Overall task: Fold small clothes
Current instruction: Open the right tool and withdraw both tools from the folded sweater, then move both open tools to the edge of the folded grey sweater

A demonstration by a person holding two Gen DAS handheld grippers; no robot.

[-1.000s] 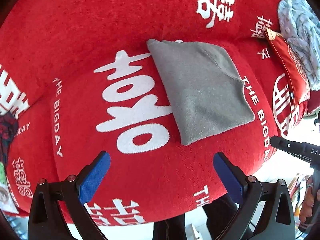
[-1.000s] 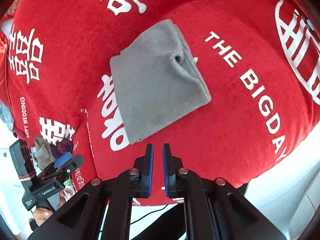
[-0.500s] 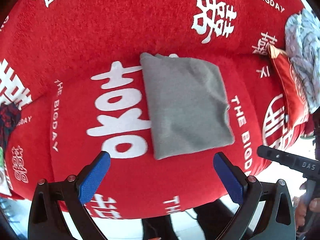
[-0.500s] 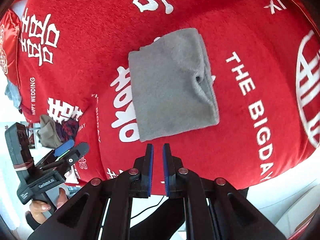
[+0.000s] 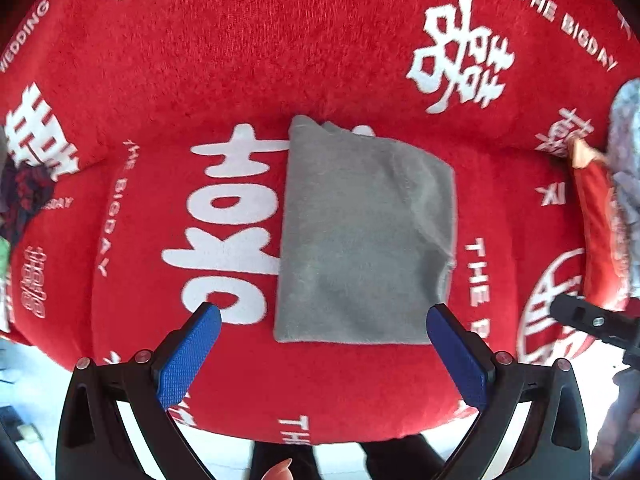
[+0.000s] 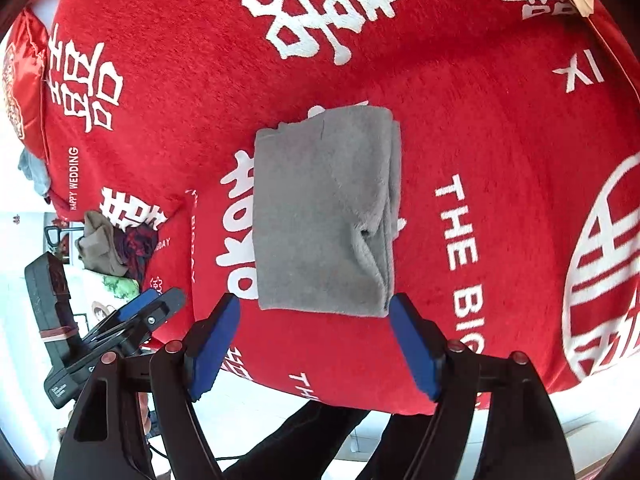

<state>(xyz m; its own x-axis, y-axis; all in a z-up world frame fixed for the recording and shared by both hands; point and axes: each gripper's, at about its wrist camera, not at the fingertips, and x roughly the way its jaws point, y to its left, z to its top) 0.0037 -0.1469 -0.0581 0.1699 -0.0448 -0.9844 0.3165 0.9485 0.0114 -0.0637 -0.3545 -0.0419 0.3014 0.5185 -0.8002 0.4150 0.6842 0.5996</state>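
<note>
The left gripper point(image 5: 323, 354) is spread wide and empty, the right gripper point(image 6: 316, 342) likewise. Both hang just short of the near edge of the folded grey cloth point(image 5: 362, 236), which lies flat on the red cover point(image 5: 400, 392), long axis running straight away from them. Neither looks clearly nearer.

A red sofa cover point(image 5: 328, 48) with white lettering fills both views.

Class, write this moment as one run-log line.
left gripper: open, empty | right gripper: open, empty | grey garment: folded on red cover
</note>
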